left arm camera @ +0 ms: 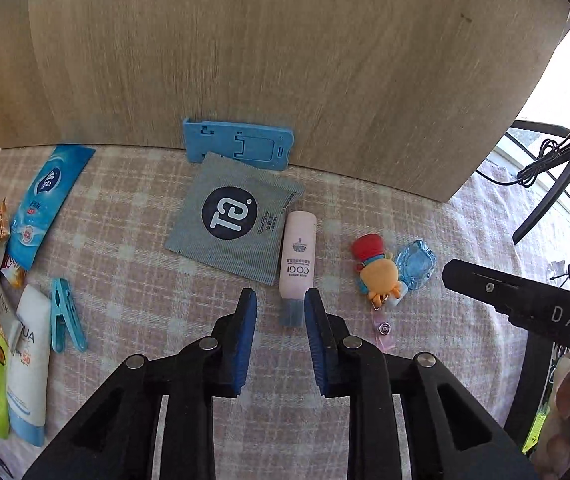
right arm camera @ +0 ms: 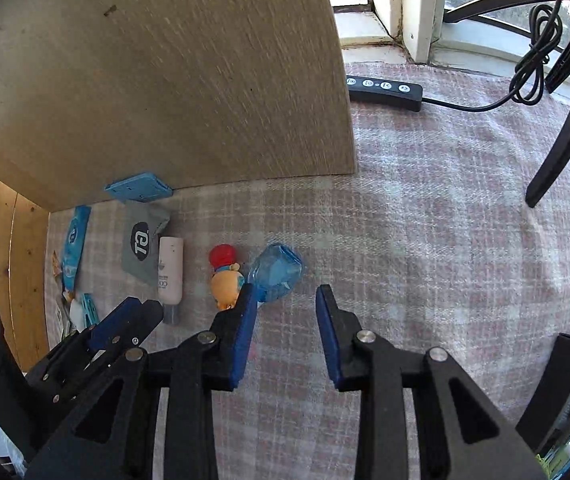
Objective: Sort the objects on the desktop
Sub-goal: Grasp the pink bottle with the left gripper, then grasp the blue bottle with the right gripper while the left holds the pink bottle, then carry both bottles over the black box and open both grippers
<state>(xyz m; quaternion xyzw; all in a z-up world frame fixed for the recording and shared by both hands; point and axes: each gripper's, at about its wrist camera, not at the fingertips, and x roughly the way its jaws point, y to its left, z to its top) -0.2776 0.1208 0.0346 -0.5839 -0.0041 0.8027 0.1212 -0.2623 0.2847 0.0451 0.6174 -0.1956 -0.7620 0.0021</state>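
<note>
The wooden board (left arm camera: 285, 60) stands upright at the back of my counter (left arm camera: 145, 272), which is covered in a pink checked cloth; all positions below are given relative to this board.

My left gripper (left arm camera: 280, 300) hangs in front of the board's middle, pointing steeply down. Its jaws stand narrow with a clear gap, and nothing is held; the grey cap of the pink tube (left arm camera: 297, 256) lies just off the right pad's tip.

My right gripper (right arm camera: 287, 296) hangs in front of the board's right end. Its jaws are likewise part open and empty, with bare cloth between them; the blue wrapped piece (right arm camera: 275, 270) lies just beyond the left pad's tip.

The grey sachet (left arm camera: 233, 216) lies flat just in front of the board's base, beside the pink tube.

The blue tissue pack (left arm camera: 45, 200) lies in front of the board's left end, and the sunscreen tube (left arm camera: 29, 360) nearer still.

The blue folding stand (left arm camera: 241, 142) leans against the board's foot.

The cartoon badge reel (left arm camera: 377, 272) lies between the pink tube and the blue wrapped piece.

The blue clothes peg (left arm camera: 65, 312) lies beside the sunscreen tube.
</note>
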